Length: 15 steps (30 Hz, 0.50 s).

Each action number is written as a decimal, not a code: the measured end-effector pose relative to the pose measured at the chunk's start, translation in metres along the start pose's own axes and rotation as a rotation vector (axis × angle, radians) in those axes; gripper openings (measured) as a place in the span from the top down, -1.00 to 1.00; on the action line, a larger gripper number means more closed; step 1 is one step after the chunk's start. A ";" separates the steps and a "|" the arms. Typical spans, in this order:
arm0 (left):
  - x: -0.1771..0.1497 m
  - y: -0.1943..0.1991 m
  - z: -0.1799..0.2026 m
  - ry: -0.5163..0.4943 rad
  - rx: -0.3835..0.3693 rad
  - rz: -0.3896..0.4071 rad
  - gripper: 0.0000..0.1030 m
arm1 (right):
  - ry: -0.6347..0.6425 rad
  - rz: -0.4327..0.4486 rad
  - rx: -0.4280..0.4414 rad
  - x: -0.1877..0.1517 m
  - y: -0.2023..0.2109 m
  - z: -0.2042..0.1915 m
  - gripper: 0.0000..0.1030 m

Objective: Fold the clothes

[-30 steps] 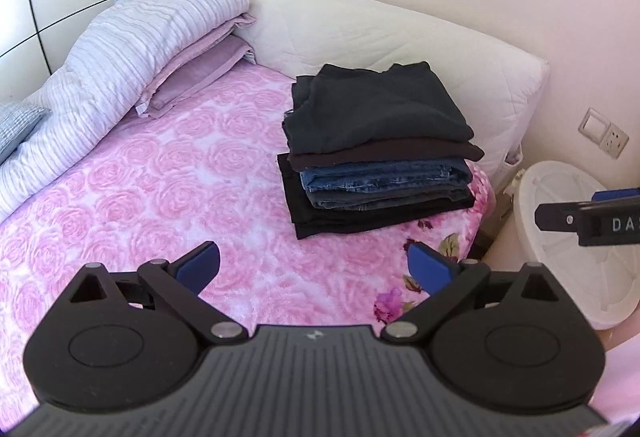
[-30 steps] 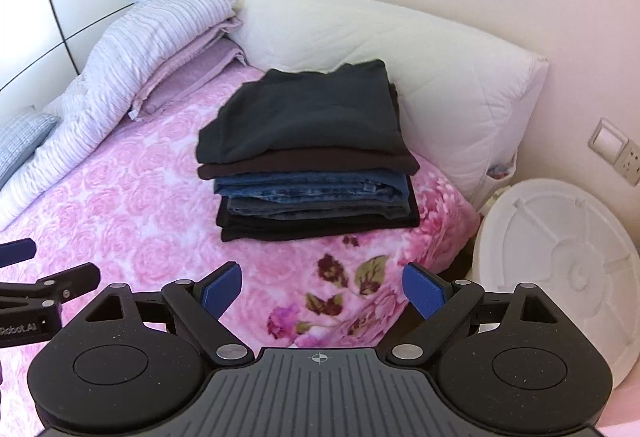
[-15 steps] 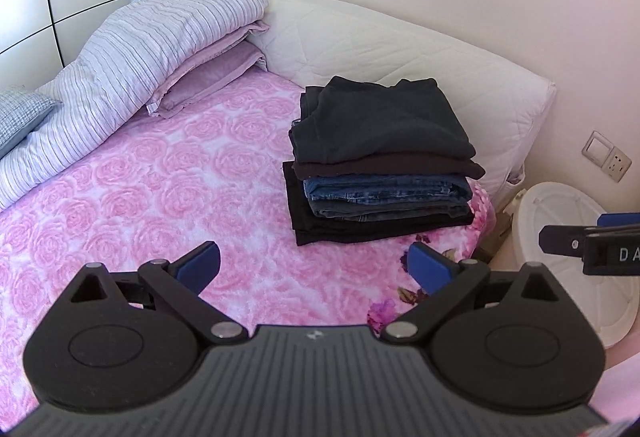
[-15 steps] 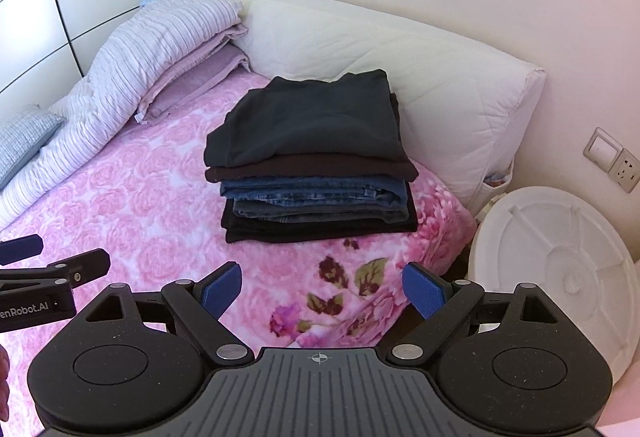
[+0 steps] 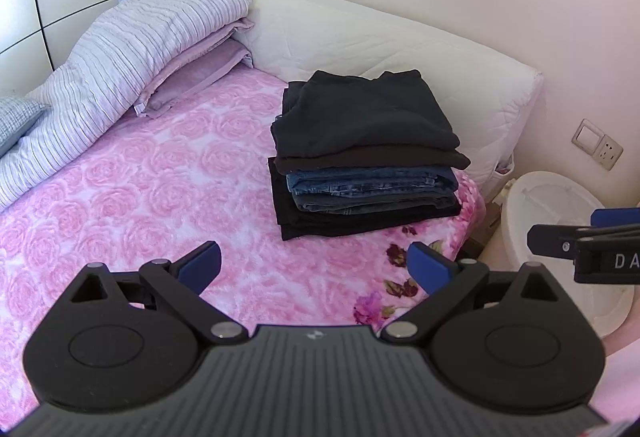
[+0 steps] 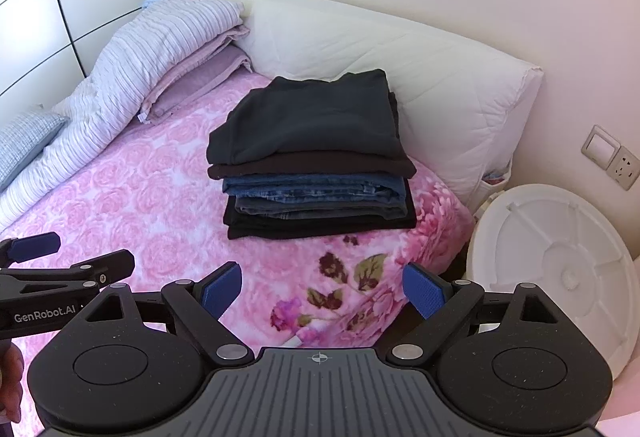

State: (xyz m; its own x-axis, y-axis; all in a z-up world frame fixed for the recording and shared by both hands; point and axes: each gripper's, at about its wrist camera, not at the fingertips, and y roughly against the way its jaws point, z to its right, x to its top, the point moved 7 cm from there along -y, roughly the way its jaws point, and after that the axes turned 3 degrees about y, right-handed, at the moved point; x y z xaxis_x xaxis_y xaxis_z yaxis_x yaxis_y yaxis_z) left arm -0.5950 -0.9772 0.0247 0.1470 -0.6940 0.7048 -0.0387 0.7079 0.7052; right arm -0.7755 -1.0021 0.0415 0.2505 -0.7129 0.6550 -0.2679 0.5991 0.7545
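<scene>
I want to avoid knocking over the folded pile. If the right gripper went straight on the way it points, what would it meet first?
Probably the pink rose blanket just short of the clothes stack; the open right gripper holds nothing. Depth is unclear.

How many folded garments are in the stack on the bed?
5, as far as edges show: dark grey top, dark brown one beneath, blue jeans, grey jeans, black one at the bottom. Thin items could hide between layers.

- Both views are evenly lit by soft daylight, no glare.
- Straight lines are bent hard at the fisheye edges, corners vignetted.
- Everything's kept sharp.
</scene>
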 end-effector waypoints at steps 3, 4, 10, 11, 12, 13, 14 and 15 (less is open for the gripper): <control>0.000 0.000 0.000 -0.001 -0.003 0.000 -0.90 | -0.003 -0.001 0.000 0.000 0.000 0.000 -0.76; 0.000 -0.001 0.000 -0.002 -0.004 0.000 -0.90 | -0.003 -0.001 -0.001 0.001 0.000 0.000 -0.76; -0.001 -0.001 -0.003 -0.005 -0.007 -0.002 -0.90 | 0.002 -0.002 -0.001 0.001 0.000 -0.002 -0.76; -0.001 -0.001 -0.003 -0.005 -0.008 -0.002 -0.90 | 0.002 -0.004 -0.001 0.001 -0.001 -0.003 -0.76; -0.001 -0.001 -0.003 -0.006 -0.008 -0.002 -0.90 | 0.002 -0.006 -0.001 0.001 -0.001 -0.003 -0.76; -0.001 -0.001 -0.004 -0.006 -0.009 -0.003 -0.90 | 0.003 -0.008 0.000 0.001 -0.002 -0.003 -0.76; -0.002 -0.001 -0.004 -0.006 -0.010 -0.003 -0.90 | 0.005 -0.009 0.000 0.000 -0.002 -0.004 -0.76; -0.003 -0.001 -0.004 -0.005 -0.012 -0.003 -0.90 | 0.007 -0.010 0.000 0.000 -0.002 -0.005 -0.76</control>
